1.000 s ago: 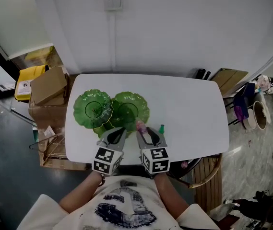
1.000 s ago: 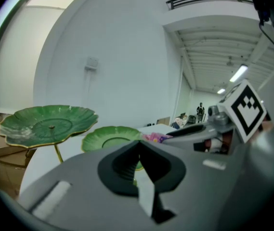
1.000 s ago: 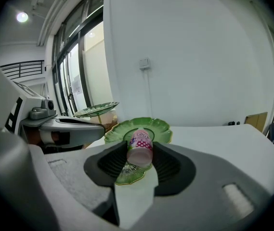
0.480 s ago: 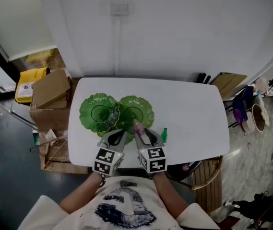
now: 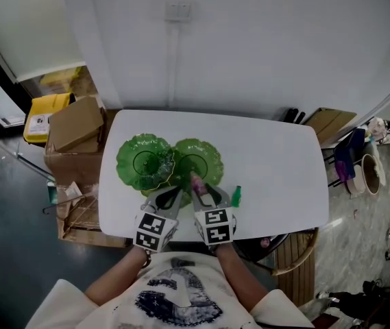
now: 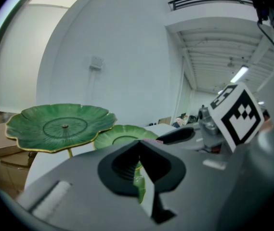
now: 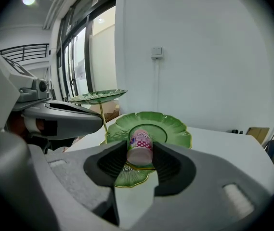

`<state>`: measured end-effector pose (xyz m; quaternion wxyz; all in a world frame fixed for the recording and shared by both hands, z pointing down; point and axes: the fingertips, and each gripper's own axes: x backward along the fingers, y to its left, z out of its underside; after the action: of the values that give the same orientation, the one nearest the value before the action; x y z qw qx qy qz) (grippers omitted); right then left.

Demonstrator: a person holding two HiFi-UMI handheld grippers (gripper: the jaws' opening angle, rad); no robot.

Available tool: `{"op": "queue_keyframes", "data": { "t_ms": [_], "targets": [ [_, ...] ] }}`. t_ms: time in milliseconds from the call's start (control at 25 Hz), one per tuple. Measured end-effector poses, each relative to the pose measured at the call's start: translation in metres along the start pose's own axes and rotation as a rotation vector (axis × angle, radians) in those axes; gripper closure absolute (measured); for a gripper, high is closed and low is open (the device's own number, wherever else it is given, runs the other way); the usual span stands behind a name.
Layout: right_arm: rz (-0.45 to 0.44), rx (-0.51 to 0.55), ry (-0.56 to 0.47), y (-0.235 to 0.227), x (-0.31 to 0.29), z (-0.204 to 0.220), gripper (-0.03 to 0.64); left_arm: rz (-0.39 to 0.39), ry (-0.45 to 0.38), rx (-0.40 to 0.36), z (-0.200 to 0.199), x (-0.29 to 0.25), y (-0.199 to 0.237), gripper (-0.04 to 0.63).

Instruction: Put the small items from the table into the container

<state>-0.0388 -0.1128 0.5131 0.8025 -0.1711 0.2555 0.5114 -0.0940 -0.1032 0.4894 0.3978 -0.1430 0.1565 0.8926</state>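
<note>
Right hand-held gripper (image 7: 140, 159): pinching a pink cup (image 7: 140, 146) between its pads, above the green dish (image 7: 179, 129) near its rim.
Left hand-held gripper (image 6: 137, 166): pressed together, alongside.
Green piece (image 5: 236, 195): on the surface (image 5: 277, 156), just right of the right hand-held gripper.

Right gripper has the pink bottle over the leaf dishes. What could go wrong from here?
1. The pink bottle is round and the middle leaf dish is shallow, so it may roll off once the right gripper lets go.
2. The left gripper, shut, sits close to the tall leaf dish and its thin stem. A bump could tip the stand.
3. The green bottle stands beside the right gripper and could get knocked over.
</note>
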Motion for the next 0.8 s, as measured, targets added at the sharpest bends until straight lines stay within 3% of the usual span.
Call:
{"op": "queue_keyframes", "data": {
  "t_ms": [360,800],
  "targets": [
    [0.033,0.046,0.022,0.0010,-0.0046,0.0015,0.451,-0.008,-0.009,-0.005,-0.0003,0.0039,0.0007,0.604],
    [0.052,0.031,0.018,0.0006,-0.0025,0.0062,0.449,-0.015,-0.001,-0.001,0.0047,0.0085,-0.0018,0.604]
  ]
}}
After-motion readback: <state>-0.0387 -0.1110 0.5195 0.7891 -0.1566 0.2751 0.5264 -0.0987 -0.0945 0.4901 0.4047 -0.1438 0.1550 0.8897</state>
